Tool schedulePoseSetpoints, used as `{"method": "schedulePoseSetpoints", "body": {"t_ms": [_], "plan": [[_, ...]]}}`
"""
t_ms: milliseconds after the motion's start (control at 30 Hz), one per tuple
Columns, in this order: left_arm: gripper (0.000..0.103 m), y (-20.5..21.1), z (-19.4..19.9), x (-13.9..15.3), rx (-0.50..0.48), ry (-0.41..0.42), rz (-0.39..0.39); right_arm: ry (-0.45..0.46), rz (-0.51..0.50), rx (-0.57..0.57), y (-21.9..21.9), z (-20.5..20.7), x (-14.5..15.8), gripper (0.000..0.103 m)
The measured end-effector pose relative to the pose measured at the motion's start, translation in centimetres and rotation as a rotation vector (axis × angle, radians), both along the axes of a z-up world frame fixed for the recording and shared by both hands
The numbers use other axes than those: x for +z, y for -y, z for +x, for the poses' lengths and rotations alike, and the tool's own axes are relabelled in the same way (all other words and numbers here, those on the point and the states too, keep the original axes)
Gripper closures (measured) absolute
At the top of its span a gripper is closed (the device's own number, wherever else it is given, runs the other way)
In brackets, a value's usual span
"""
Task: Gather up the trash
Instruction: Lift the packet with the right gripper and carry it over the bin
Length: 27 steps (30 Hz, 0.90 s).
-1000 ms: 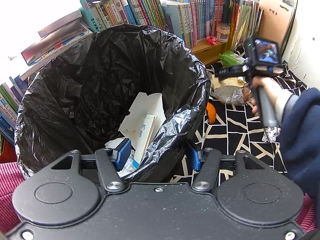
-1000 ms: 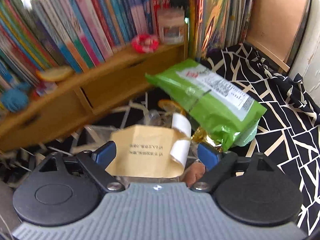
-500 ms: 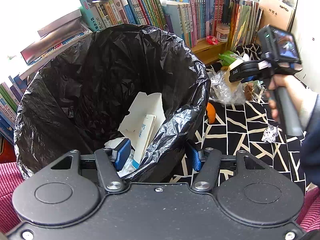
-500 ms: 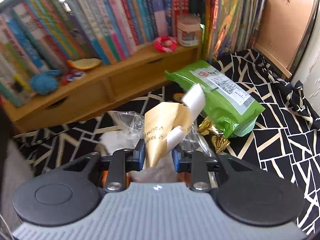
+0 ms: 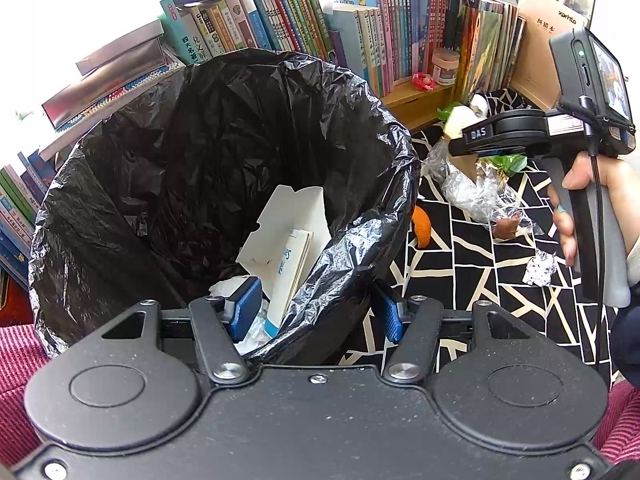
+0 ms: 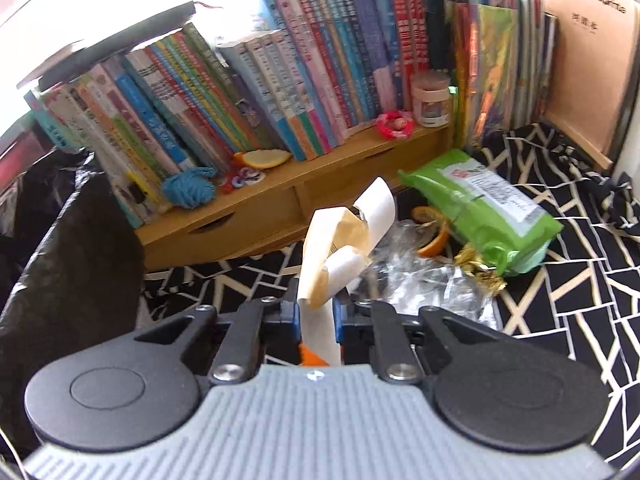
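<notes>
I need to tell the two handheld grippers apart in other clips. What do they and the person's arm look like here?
Left gripper: black speckled body, black linkage arms with silver rivets, blue ribbed pads. Right gripper: same black linkages and blue pads, but a grey ribbed body; it has a grey pistol handle, a black cable, a "DAS" label and a small screen. The sleeve is dark navy.

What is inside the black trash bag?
Inside the black trash bag sit a flattened white carton, a blue-and-white box and crumpled white paper. Anything beneath them is covered.
</notes>
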<state>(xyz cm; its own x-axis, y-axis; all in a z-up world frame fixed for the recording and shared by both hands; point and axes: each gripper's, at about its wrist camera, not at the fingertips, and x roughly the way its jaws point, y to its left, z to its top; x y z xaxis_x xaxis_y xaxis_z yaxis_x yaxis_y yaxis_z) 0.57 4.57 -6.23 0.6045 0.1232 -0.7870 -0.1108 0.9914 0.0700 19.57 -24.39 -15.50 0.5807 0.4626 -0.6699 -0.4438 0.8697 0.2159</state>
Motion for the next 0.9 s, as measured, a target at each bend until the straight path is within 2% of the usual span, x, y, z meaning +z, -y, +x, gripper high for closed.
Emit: {"method": "schedulePoseSetpoints", "body": {"t_ms": [300, 467, 700, 800, 900], "plan": [[0.045, 0.1, -0.1, 0.1, 0.0, 0.001, 0.0, 0.046, 0.039, 0.093, -2.0, -1.7, 1.2, 0.085], [0.045, 0.1, -0.1, 0.2, -0.001, 0.002, 0.002, 0.089, 0.079, 0.167, -2.9, -3.1, 3.6, 0.089], [0.045, 0.1, -0.1, 0.2, -0.001, 0.002, 0.002, 0.193, 0.257, 0.339, -3.7, -6.6, 10.1, 0.089], [0.045, 0.1, -0.1, 0.2, -0.001, 0.002, 0.003, 0.183, 0.341, 0.449, -4.2, -8.0, 12.1, 0.089], [0.045, 0.2, -0.2, 0.3, -0.004, 0.005, 0.005, 0.164, 0.391, 0.541, -4.8, -9.3, 12.9, 0.089]]}}
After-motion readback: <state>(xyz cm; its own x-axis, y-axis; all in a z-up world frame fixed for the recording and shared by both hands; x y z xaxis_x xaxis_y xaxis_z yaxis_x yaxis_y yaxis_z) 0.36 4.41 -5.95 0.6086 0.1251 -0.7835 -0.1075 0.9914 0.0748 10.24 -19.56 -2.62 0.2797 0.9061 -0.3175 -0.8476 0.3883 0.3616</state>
